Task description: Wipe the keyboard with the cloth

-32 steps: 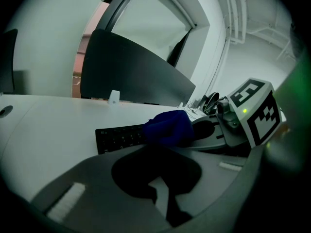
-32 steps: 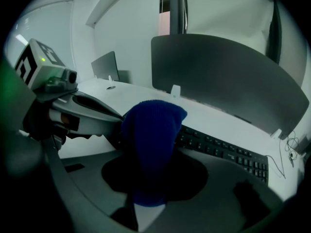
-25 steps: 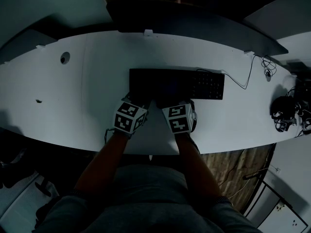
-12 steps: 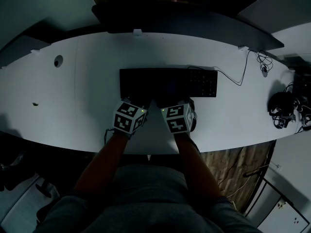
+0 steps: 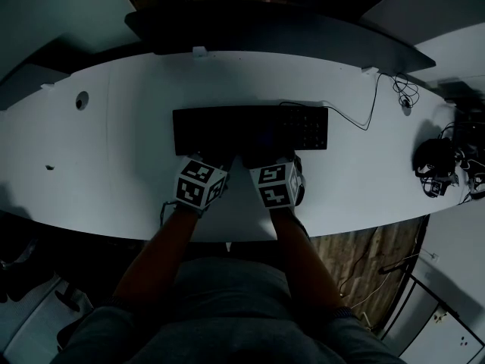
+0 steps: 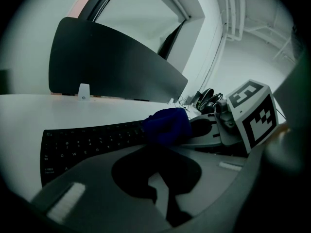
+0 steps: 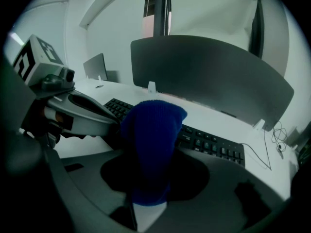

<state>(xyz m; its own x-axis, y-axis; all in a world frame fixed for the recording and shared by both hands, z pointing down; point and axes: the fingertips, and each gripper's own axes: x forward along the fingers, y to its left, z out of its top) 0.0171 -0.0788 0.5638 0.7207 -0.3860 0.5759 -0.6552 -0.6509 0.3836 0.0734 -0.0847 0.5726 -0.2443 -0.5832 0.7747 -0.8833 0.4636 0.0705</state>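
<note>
Clearly we are working at the near edge of the keyboard, which lies square across the middle of the white counter, its cable trailing off to the right. Our right hand-held gripper is clamped on the blue cloth. The fabric is pinched low between the 2 jaws and bunches up above them into a rounded wad, so that soft cloth rather than hard jaw meets the keys. In the right gripper view that wad hangs over the near rows around the keyboard's middle. We cannot tell whether it presses on the keys or hovers just over them.

Our left hand-held gripper sits just beside the right one, at the keyboard's near edge left of centre. Its own view shows the jaws drawn close together with nothing between them. The cloth appears there only off to the right, in the other gripper. We judge the left one is placed there to steady the keyboard so it does not slide under the wiping.

We take the wipe to be under way or about to begin, with the keys on either side of the cloth yet to be covered. The light is dim, so we cannot make out dust or smears on the keys.
</note>
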